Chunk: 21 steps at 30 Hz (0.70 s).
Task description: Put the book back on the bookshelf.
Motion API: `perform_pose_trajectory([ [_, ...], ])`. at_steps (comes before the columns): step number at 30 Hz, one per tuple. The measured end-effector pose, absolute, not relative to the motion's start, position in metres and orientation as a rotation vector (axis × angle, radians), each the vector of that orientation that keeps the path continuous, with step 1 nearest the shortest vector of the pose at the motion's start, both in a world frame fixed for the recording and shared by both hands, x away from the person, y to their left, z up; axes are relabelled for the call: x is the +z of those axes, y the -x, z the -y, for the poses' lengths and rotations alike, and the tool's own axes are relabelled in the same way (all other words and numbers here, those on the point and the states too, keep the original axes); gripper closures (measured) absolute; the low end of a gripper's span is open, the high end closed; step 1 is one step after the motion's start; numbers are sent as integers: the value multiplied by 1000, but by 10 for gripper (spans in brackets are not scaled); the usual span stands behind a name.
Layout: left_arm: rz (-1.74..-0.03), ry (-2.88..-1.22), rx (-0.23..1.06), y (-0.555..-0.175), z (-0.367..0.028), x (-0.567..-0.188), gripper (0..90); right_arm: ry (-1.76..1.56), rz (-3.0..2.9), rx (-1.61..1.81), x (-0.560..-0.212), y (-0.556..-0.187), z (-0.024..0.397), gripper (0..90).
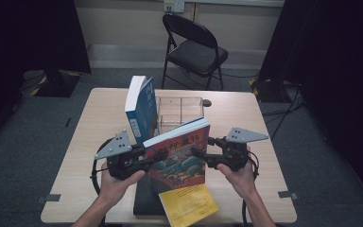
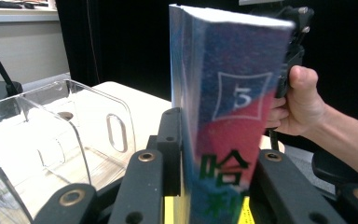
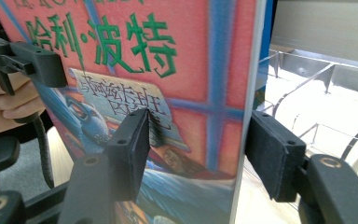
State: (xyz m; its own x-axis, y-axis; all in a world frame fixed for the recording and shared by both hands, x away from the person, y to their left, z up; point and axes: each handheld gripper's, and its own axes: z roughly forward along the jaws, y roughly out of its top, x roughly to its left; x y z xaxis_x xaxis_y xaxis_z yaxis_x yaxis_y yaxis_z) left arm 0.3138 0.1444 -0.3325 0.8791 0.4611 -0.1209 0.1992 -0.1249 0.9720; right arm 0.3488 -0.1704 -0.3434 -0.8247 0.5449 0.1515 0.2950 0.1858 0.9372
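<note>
book: red book [image 1: 179,153] upright, spine toward the left gripper [image 1: 157,155]
left fingers: clamping spine
right gripper [image 1: 197,153]: fingers straddle fore-edge, back pad apart
slot: clear organizer [image 1: 179,111] just behind

Black tongs [image 1: 177,155], grey three-cornered plates [image 1: 115,144]

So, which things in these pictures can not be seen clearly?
- Red book: in the right gripper view its cover is cut off by the top and bottom edges.
- Its spine: blurred in the left gripper view, the lower characters hidden behind the jaws.
- Right claw: whether the far pad touches the book cannot be told.
- Dark book: in the high view, mostly under the yellow book.
</note>
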Motion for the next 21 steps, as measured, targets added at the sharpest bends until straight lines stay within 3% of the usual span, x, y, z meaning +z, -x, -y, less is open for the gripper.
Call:
perform_pose_trajectory([
  [12, -506, -1775, 244, -319, -125, -343, 704, -808, -2259, 1728, -341, -347, 172, 411],
  [17, -518, -1763, 245, -319, -123, -350, 626, -811, -2262, 1729, -341, -347, 172, 409],
  [21, -522, -1773, 263, -318, -122, -352, 708, -811, -2265, 1721, -341, -346, 171, 395],
])
